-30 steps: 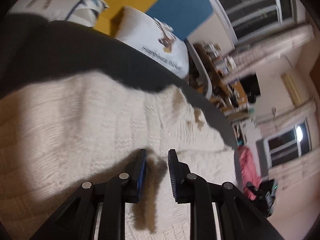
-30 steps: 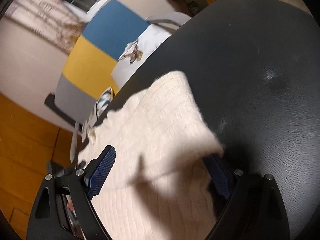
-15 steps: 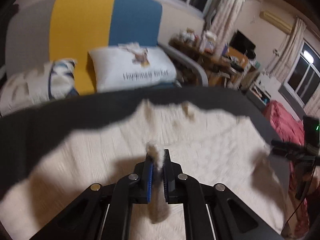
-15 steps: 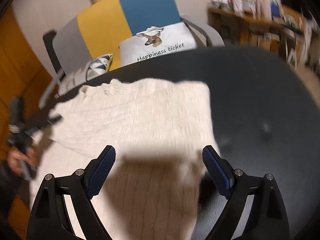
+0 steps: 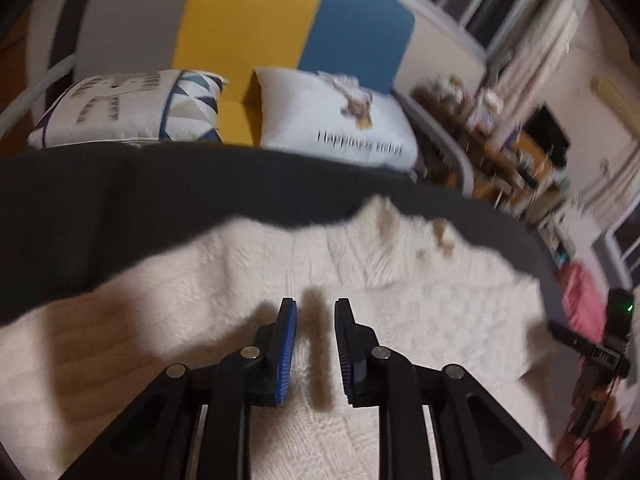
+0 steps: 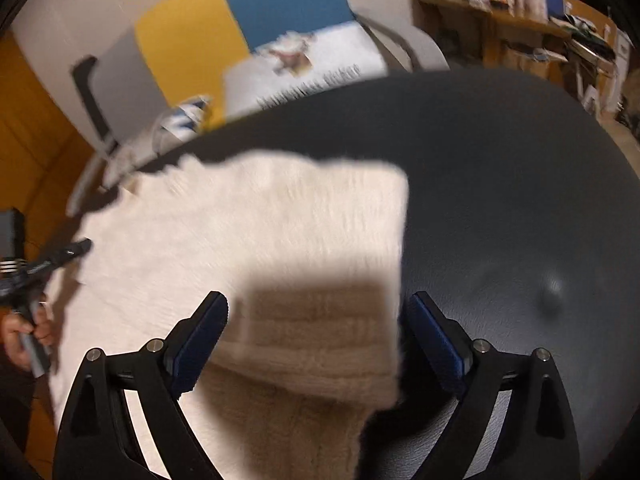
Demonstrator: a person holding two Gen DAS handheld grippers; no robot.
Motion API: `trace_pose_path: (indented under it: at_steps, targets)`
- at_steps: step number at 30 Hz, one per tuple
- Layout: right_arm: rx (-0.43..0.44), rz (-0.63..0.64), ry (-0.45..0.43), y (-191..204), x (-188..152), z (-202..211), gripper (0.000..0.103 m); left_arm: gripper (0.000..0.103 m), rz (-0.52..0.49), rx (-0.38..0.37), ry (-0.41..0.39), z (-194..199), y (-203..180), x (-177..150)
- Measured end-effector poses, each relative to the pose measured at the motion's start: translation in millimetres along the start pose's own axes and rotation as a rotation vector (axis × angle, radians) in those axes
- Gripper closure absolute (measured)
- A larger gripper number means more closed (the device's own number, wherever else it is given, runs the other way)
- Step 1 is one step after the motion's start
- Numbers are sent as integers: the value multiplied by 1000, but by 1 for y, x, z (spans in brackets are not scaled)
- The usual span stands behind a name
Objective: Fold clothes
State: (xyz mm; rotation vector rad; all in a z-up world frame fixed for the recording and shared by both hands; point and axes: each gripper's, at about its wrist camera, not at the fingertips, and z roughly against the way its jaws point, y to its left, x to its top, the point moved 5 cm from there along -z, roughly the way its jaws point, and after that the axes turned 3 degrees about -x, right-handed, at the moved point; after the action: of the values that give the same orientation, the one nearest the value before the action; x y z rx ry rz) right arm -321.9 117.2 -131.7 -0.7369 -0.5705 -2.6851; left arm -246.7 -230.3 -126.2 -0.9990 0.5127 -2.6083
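A cream knitted sweater [image 5: 248, 280] is lying spread across the round black bench [image 6: 520, 184], with a folded flap lying on top toward its 3 o'clock edge. The left claw [image 5: 315, 320] is hovering over the knit, its jaws having just been opening, a narrow gap between them and nothing pinched. The right claw [image 6: 320, 312] is standing wide apart, released, straddling the folded flap without pressing it.

sweater [image 5: 224, 304]: cream knit cloth, fuzzy, ribbed texture | table [image 6: 500, 184]: dark, matt, finely grained, leather-like | left gripper [image 5: 315, 344]: black matt plastic arms, blue ridged pads, bright metal pins | cushions [image 5: 336, 120]: white printed cloth, smooth | sofa back [image 5: 256, 12]: yellow, blue, grey cloth panels
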Motion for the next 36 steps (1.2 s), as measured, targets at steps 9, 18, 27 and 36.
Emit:
trace_pose_path:
  at_steps: [9, 18, 27, 36]
  targets:
    - [64, 10, 74, -7, 49, -47, 9, 84, -132, 40, 44, -35, -22, -24]
    - [5, 97, 52, -8, 47, -27, 10, 84, -171, 101, 24, -16, -44, -15]
    - [625, -428, 24, -46, -38, 51, 0, 82, -311, -306, 144, -55, -188, -16]
    - [646, -593, -17, -47, -38, 26, 0, 82, -364, -386, 264, -142, -277, -31]
